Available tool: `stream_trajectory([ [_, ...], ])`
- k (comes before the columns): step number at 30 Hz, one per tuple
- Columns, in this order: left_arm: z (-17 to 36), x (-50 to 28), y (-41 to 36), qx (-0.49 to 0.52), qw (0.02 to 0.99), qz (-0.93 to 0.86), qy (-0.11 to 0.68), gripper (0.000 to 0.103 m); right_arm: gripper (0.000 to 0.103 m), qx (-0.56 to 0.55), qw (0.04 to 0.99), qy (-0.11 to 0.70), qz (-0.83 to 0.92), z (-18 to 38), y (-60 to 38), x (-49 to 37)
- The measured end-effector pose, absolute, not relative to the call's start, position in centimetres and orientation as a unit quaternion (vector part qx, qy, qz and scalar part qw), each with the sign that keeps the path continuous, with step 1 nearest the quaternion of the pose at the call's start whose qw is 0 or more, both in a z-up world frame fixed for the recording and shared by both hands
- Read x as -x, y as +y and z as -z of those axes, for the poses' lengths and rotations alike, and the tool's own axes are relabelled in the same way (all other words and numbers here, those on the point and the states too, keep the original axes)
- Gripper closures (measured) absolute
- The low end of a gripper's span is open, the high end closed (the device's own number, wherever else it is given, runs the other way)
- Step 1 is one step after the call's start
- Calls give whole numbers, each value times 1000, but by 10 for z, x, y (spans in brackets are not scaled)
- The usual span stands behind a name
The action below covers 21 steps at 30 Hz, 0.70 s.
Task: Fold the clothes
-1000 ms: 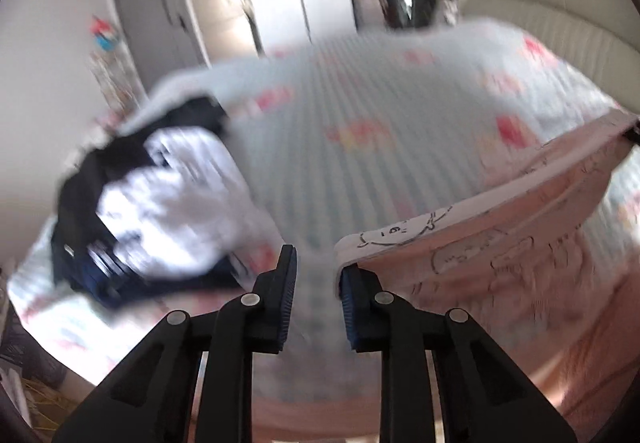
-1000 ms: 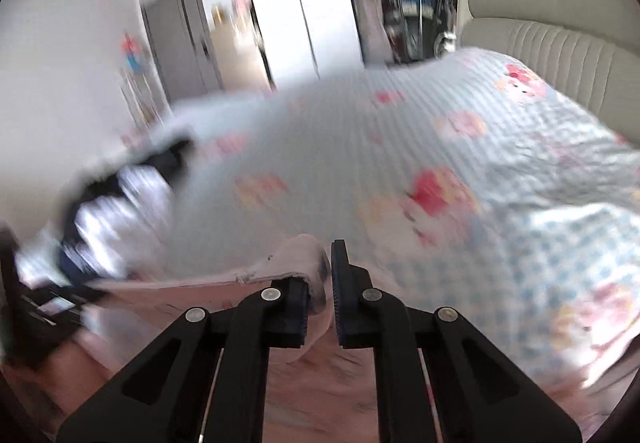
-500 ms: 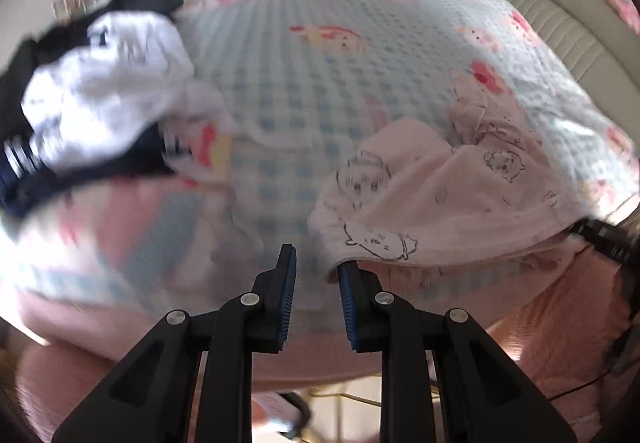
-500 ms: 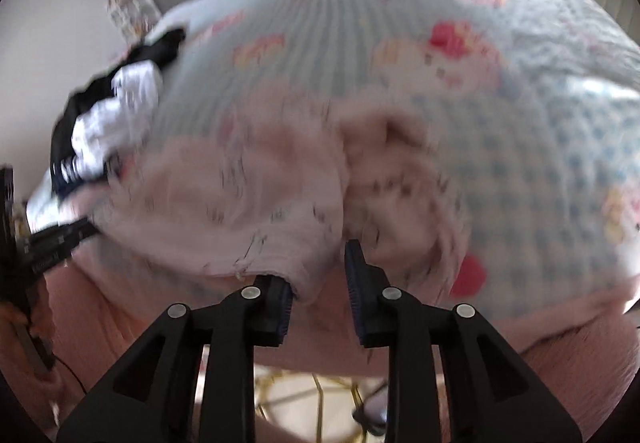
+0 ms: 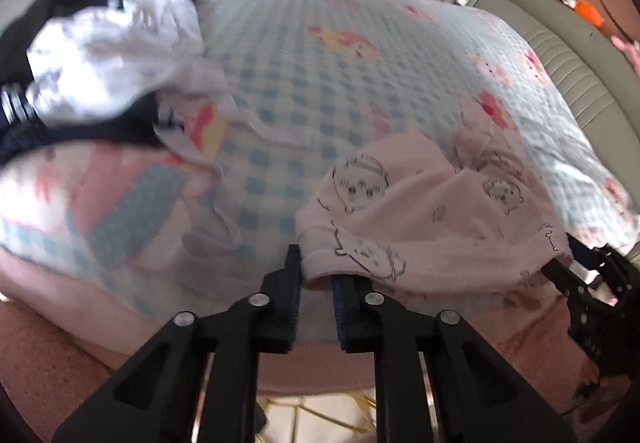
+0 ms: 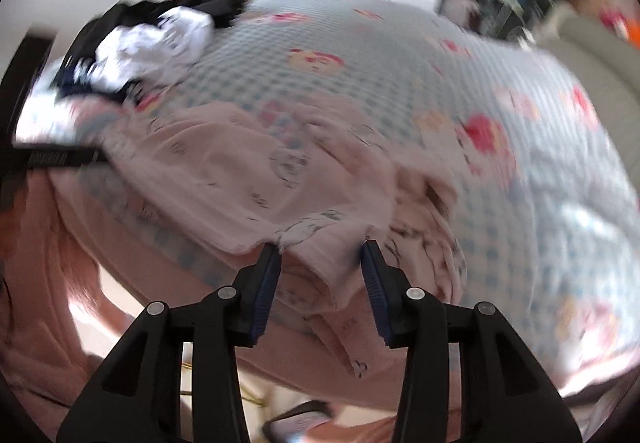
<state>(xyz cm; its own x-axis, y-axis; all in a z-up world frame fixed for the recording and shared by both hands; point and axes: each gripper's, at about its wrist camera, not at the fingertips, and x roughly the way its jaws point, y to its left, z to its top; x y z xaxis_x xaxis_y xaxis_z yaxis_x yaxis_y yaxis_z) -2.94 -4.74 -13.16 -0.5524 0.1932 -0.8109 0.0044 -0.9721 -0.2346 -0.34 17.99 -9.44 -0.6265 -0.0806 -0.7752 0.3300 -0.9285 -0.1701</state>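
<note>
The bed (image 5: 360,91) fills both views, covered by a blue-and-white checked quilt (image 6: 400,55) with cartoon prints. A padded headboard (image 5: 580,63) runs along its right side in my left wrist view.

At the bed's far left corner lies a heap of clothes (image 5: 104,43), white pieces tangled with black and navy ones. It sits well apart from the garment I am working on.

The pink garment (image 5: 432,219), printed with small outlined bears, lies crumpled on the near edge of the bed, partly draped over the side. In my right wrist view the same pink garment (image 6: 248,171) spreads leftward from my claw, with a bunched fold just ahead of the fingers. That view is blurred, so finer creases cannot be read.

My left claw (image 5: 316,283) has its fingers drawn close, with a narrow gap between them; the garment's hem sits at the tips, resting over the right finger. Whether it is truly pinched, I cannot tell.

My right claw (image 6: 320,275) is spread wide, its fingers straddling a fold of the pink cloth without clamping it.
</note>
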Motion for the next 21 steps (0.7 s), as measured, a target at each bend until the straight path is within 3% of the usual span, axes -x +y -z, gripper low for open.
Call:
stream_trajectory([
  [3, 121, 28, -39, 449, 55, -888, -87, 92, 61, -397, 110, 214, 886, 99, 160, 6],
  [5, 116, 26, -37, 444, 64, -890, -79, 92, 79, -395, 109, 217, 886, 104, 154, 14],
  [6, 115, 25, -37, 443, 65, -891, -76, 92, 93, -398, 111, 209, 886, 105, 153, 18],
  [7, 115, 25, -37, 443, 68, -891, -73, 92, 95, -399, 109, 198, 889, 105, 154, 22],
  [11, 123, 28, -42, 459, 77, -880, -93, 88, 99, -386, 90, 149, 906, 92, 169, 36],
  [14, 130, 25, -46, 468, 71, -875, -103, 74, 100, -377, 67, 99, 918, 76, 192, 46],
  [21, 134, 25, -39, 470, 105, -867, -129, 59, 100, -369, 37, -27, 928, 52, 251, 50],
])
